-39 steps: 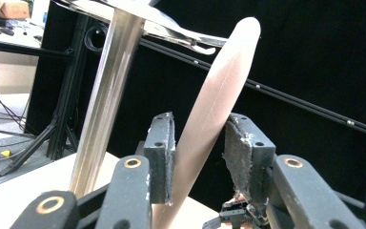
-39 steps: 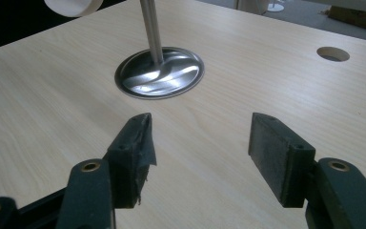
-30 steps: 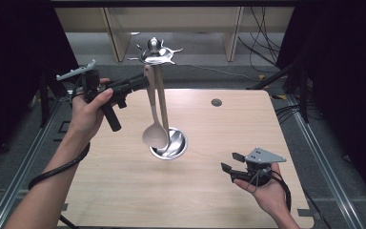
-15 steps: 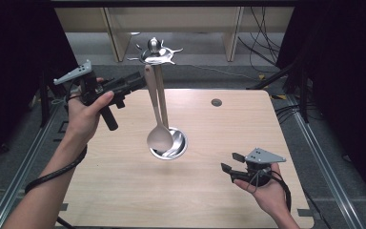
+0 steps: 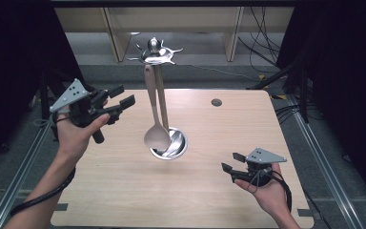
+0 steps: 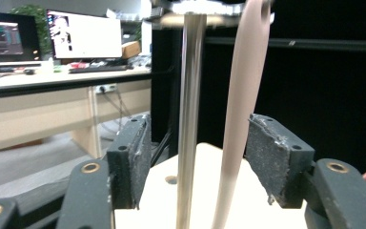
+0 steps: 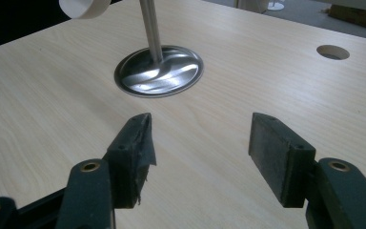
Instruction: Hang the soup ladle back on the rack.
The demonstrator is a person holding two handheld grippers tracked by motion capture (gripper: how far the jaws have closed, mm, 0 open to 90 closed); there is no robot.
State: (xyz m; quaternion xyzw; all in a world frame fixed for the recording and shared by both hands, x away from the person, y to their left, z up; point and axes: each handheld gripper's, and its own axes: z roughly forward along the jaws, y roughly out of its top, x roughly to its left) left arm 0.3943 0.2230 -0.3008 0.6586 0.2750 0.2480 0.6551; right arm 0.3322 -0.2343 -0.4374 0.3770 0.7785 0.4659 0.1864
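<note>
Left gripper [image 5: 122,98] at centre left of the high view, jaws just opening, apart, nothing pinched. Seen along its own pads [image 6: 140,157]: spoon [image 6: 240,119] handle and steel stand [image 6: 189,114] pole rising in the gap, touching neither. From above, spoon [image 5: 156,124] hanging off the stand's top [image 5: 155,53], bowl low over the round base [image 5: 171,144] at mid-table [image 5: 124,191]. Right gripper [image 5: 233,162] lower right, jaws wide, empty. Right gripper view: base [image 7: 159,71] ahead at upper centre, spoon bowl [image 7: 83,7] clipped at upper left edge.
</note>
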